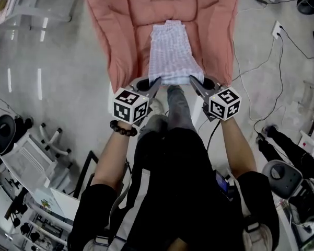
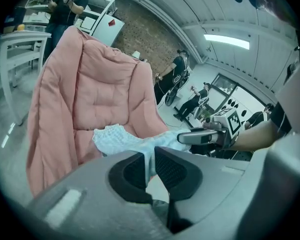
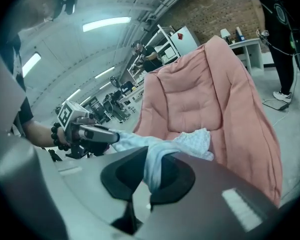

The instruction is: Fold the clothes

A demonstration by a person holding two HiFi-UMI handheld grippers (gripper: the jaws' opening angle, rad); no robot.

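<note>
The left gripper (image 1: pixel 158 80) has its jaws closed on the near left corner of the pale checked garment (image 1: pixel 170 54). In its own view a thin fold of cloth is pinched between the dark pads. The right gripper (image 1: pixel 192 80) is clamped the same way on the near right corner, with a thicker bunch of cloth spilling over its pads. The near hem runs taut and fairly straight from one set of jaws to the other.

Ahead of both tools the garment lies flat on the seat of a pink padded chair (image 1: pixel 120 25). Its far edge rests near the crease where the seat meets the backrest. The chair's padded sides rise just outside each gripper and flank the cloth's long edges, leaving a strip of bare seat on either side.

Behind the jaws and below the hem, the person's grey-trousered leg (image 1: pixel 178 106) sits between the two tools, close under the cloth.

Outward from the left gripper there is open grey floor (image 1: pixel 36 61). Outward from the right gripper the floor carries loose cables (image 1: pixel 274 72).

A beaded bracelet (image 1: pixel 123 129) circles the wrist behind the left gripper's marker cube (image 1: pixel 130 106).
</note>
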